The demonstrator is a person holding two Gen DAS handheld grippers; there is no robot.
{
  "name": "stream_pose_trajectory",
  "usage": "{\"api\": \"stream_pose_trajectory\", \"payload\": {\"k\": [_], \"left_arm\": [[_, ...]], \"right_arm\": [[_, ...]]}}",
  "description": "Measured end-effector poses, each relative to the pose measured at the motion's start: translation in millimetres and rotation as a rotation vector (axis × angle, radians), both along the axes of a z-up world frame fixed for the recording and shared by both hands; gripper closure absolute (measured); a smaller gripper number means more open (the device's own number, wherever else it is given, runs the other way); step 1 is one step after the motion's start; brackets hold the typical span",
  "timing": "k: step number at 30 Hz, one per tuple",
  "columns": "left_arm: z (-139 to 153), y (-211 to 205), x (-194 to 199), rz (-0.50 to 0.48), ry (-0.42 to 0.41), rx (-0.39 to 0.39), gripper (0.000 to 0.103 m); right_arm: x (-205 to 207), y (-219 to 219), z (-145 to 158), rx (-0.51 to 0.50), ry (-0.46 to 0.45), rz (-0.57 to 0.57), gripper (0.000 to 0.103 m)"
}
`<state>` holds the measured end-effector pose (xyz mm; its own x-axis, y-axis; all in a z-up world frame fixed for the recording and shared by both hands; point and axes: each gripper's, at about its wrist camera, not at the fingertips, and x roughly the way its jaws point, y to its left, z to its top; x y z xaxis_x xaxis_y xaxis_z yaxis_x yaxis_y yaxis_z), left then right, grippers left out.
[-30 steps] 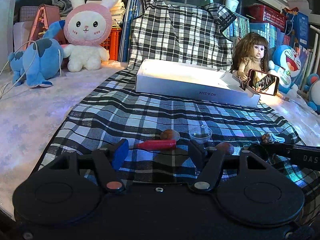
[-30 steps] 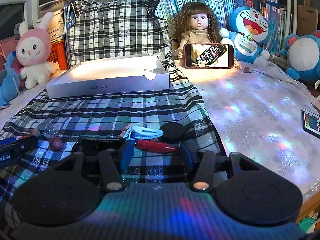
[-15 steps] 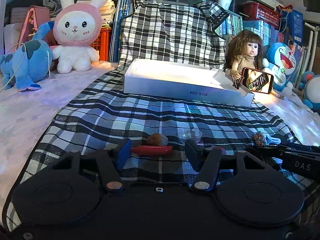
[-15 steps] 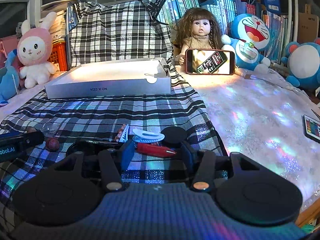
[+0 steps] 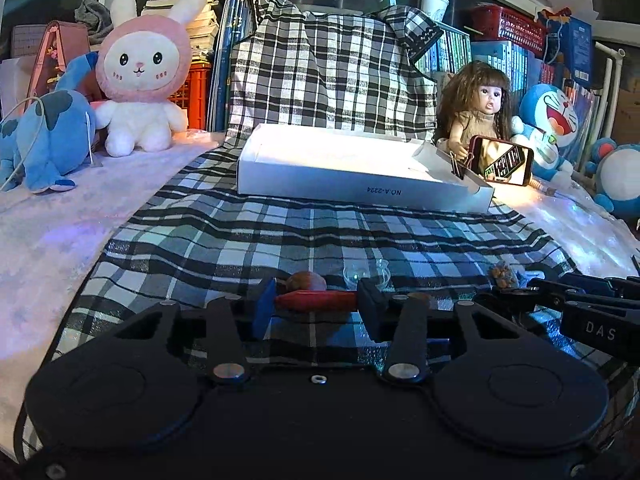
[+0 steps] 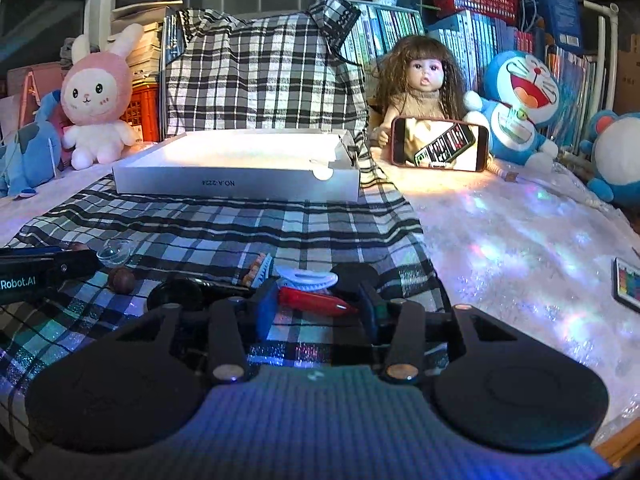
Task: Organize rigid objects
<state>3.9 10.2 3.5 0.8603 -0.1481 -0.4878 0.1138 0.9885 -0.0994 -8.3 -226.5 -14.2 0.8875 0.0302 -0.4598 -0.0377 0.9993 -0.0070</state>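
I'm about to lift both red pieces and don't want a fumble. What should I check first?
1. Stick between left fingers, which have just been closing: ok.
2. Pen between right fingers, which have also just been closing: ok.
3. Both grips firm: cannot tell.
4. Neighbours clear: not ok. The nut sits close behind the stick, and the clip close behind the pen.
5. Box open: ok.

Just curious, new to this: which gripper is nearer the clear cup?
Left. The clear cup sits just beyond the left gripper; the right gripper is well to its right. Both jaws have just been closing: left around a red stick, right around a red pen.
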Motion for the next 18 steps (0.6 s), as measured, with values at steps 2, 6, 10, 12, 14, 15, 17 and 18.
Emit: {"api": "stream_pose_trajectory", "payload": {"k": [2, 6, 10, 12, 14, 15, 17, 18], "left_arm": [[4.6, 0.6, 1.4, 0.002, 0.001, -0.003, 0.061], [16.7, 2.6, 10.4, 0.001, -0.002, -0.002, 0.061], [33.3, 5.2, 30.5, -0.001, 0.003, -0.007, 0.061], [43.2, 5.6, 43.0, -0.005, -0.003, -0.008, 0.061], [52.4, 4.5, 55.9, -0.014, -0.016, -0.01, 0.061], [57.2, 2.9, 64.6, -0.019, -0.021, -0.007, 0.061], [65.2, 0.3, 81.2, -0.031, -0.029, -0.009, 0.061], [69.1, -0.5, 91.6, -0.034, -0.023, -0.02, 0.061]], "right_arm": [[-0.4, 0.1, 5.0, -0.005, -0.012, 0.005, 0.055], [4.1, -2.7, 16.2, 0.002, -0.038, 0.014, 0.055], [19.3, -7.6, 30.2, 0.03, -0.056, 0.027, 0.055], [30.8, -9.5, 38.4, 0.047, -0.066, 0.035, 0.055], [42.8, -10.2, 45.8, 0.063, -0.08, 0.037, 0.055], [51.4, -10.3, 50.4, 0.069, -0.086, 0.04, 0.055], [67.4, -9.7, 56.8, 0.076, -0.087, 0.047, 0.055], [76.8, -9.4, 60.1, 0.081, -0.083, 0.054, 0.055]]}}
